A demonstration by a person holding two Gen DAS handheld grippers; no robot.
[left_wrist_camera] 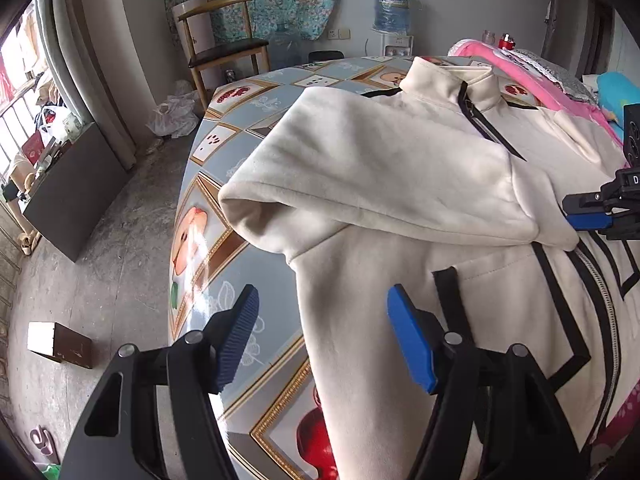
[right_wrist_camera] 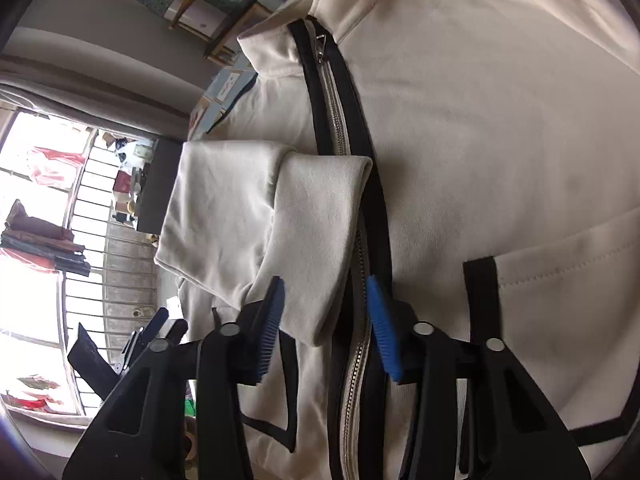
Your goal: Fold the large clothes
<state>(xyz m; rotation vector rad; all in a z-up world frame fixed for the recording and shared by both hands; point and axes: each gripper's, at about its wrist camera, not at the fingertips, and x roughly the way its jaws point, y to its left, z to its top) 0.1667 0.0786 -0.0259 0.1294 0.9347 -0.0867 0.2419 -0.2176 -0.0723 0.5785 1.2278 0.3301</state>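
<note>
A cream jacket (left_wrist_camera: 372, 332) with black trim and a metal zipper (right_wrist_camera: 335, 116) lies front-up on a round table (left_wrist_camera: 240, 136) with a picture-tile cloth. One sleeve (left_wrist_camera: 380, 168) is folded across the chest, and its cuff (right_wrist_camera: 320, 240) rests on the zipper. My left gripper (left_wrist_camera: 323, 294) hovers open over the jacket's left edge, nothing between its fingers. My right gripper (right_wrist_camera: 326, 282) stands partly open straddling the cuff's end; the pads do not press the cloth. The left wrist view shows that right gripper (left_wrist_camera: 576, 210) at the far right by the cuff.
A pink cloth (left_wrist_camera: 532, 76) and a blue item (left_wrist_camera: 616, 88) lie on the table behind the jacket. On the floor to the left are a wooden chair (left_wrist_camera: 220, 44), a dark cabinet (left_wrist_camera: 76, 192), a small box (left_wrist_camera: 60, 344) and plastic bags (left_wrist_camera: 176, 114). A water dispenser (left_wrist_camera: 394, 20) stands at the back wall.
</note>
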